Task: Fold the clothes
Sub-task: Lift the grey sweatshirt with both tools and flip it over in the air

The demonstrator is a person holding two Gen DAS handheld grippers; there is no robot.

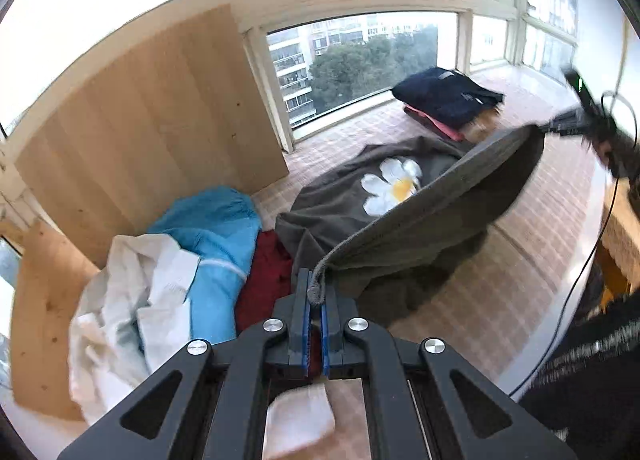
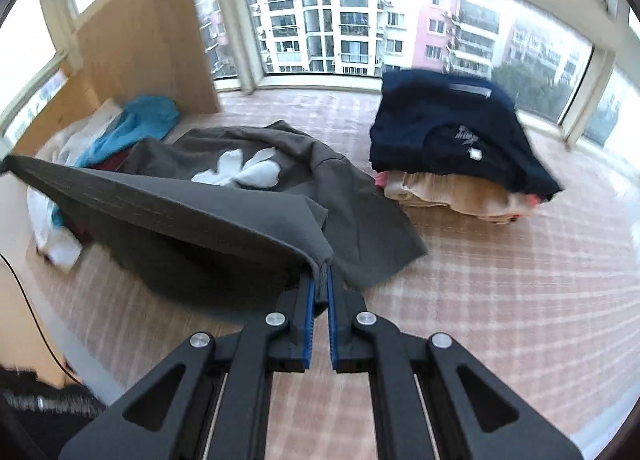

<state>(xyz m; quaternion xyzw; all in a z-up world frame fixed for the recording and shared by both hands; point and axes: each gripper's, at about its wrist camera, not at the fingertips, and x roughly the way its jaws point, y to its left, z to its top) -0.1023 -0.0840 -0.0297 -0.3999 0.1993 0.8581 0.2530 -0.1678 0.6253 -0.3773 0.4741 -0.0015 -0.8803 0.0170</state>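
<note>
Fold in progress: left gripper [image 1: 316, 296] and right gripper [image 2: 320, 280], each clamped on one end of the grey sweatshirt's [image 1: 340, 199] hem, hold it taut above the checked mat [image 2: 500, 280]; next, lay the hem over evenly.

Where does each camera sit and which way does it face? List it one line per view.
Left wrist: on the left claw, looking along its fingers, shut on the grey shirt, toward the window; right claw shows far right.
Right wrist: on the right claw, pinching the shirt's edge, facing the folded stack.
Shared: the grey shirt with its white flower, the stack, the blue garment.
</note>
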